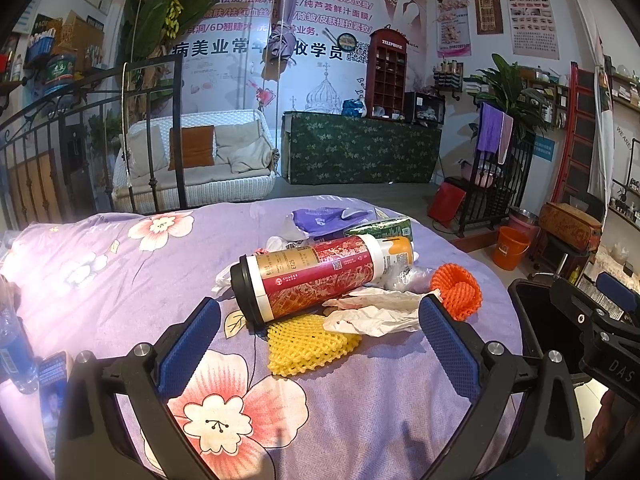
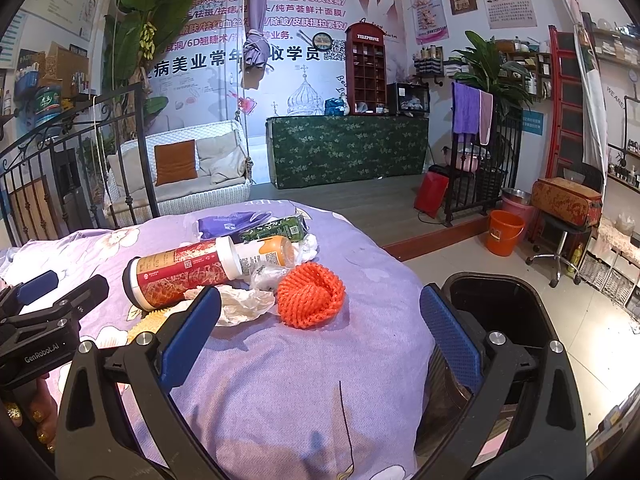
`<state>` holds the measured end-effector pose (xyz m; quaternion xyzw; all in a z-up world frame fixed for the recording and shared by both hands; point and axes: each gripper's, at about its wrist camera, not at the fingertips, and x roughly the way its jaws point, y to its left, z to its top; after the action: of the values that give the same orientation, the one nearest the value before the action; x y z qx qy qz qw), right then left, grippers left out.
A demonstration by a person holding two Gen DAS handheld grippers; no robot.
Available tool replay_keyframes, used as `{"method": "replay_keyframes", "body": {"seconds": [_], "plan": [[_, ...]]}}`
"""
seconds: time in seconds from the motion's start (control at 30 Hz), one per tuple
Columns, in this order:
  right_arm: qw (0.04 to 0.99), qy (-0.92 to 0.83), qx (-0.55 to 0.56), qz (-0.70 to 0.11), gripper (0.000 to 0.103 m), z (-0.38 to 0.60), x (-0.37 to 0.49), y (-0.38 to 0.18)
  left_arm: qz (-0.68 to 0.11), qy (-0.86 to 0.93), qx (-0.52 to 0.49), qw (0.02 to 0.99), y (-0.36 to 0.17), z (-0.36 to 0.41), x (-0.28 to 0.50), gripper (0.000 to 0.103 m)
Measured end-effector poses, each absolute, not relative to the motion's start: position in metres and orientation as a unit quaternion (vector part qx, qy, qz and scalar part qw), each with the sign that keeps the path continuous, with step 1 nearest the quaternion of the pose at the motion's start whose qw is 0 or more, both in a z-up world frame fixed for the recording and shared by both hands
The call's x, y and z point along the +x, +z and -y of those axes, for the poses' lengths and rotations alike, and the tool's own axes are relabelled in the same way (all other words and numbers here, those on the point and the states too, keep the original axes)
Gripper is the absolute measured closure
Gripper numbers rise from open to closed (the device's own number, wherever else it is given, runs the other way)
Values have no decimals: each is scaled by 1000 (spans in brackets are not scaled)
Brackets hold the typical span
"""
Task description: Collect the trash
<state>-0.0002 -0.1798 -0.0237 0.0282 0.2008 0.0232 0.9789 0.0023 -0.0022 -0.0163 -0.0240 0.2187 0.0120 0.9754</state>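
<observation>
Left wrist view: the left gripper [image 1: 320,320] is held wide open and empty, hovering low over the bed [image 1: 120,280], lined up on the trash pile. The red cup [image 1: 308,280] lies on its side straight ahead, black lid toward the camera; it is the bulkiest item, so the wide opening is judged to suit it. The yellow foam net [image 1: 308,344] lies flat just in front of the cup, between the two blue pads, partly under crumpled white paper [image 1: 376,312]. The orange foam net [image 1: 458,290] sits beside the right pad. Behind the cup an orange-capped bottle [image 1: 396,254], a green carton [image 1: 380,229] and a purple bag [image 1: 328,218] are bunched together. The black bin [image 1: 536,320] stands at the bed's right edge, within easy reach for drops.

Right wrist view: the right gripper [image 2: 320,316] is also spread wide, nothing held, poised above bare sheet between pile and bin. The orange foam net is nearest, just ahead of the left pad, upright and cupped. The bin mouth is seen open behind the right pad, so short carries are expected. The left gripper is seen at the left edge, beside the cup.
</observation>
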Motion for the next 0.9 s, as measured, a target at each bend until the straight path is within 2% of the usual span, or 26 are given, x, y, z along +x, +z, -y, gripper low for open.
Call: {"method": "replay_keyframes", "body": {"seconds": [0.9], "plan": [[977, 27, 27, -211, 5, 177, 2, -33, -228, 18, -21, 973, -31, 0, 1, 6]]}}
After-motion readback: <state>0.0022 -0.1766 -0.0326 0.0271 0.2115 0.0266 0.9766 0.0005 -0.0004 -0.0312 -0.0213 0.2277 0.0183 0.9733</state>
